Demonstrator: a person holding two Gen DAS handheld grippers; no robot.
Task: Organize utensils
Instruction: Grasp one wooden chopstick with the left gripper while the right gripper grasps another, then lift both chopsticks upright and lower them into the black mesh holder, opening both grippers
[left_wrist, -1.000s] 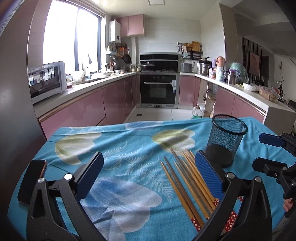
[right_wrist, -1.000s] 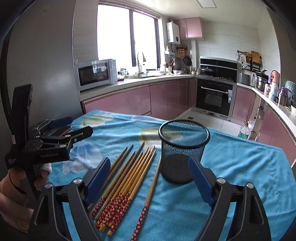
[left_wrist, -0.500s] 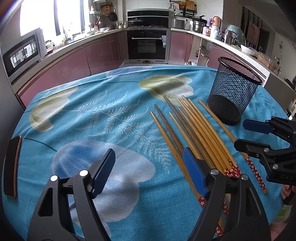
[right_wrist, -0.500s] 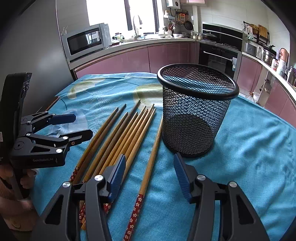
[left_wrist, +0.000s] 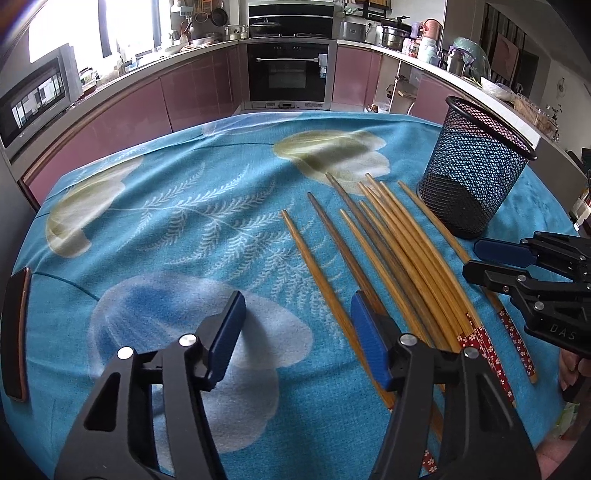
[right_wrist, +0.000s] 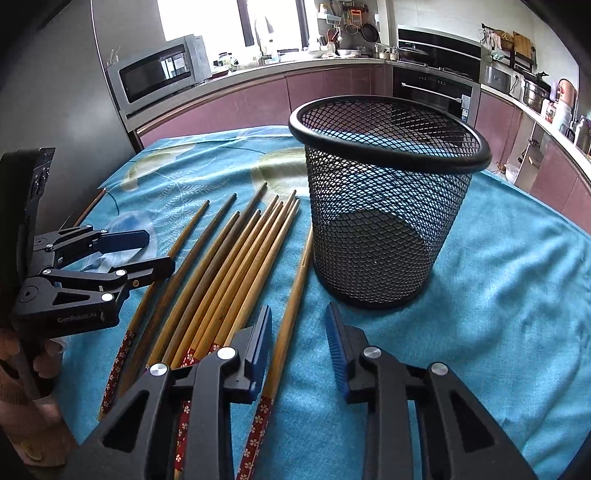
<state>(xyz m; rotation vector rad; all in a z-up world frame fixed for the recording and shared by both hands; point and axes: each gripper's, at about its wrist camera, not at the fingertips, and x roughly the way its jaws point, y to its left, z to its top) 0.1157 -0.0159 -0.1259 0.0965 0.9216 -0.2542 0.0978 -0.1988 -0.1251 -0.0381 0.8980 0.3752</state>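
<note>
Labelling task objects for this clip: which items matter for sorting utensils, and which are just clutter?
Job:
- chopsticks
- mesh cup, upright, empty
- left hand-held gripper, right hand-held gripper, both open

Lying about:
- phone at the tablecloth edge
- microwave

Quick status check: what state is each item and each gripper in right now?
Black wire-mesh cup: upright, empty.
Wooden chopsticks with red floral ends: lying flat on the blue floral tablecloth, none picked up.
Left gripper: jaws just closing, nothing gripped.
Right gripper: jaws just closing, astride the chopstick nearest the cup.
</note>
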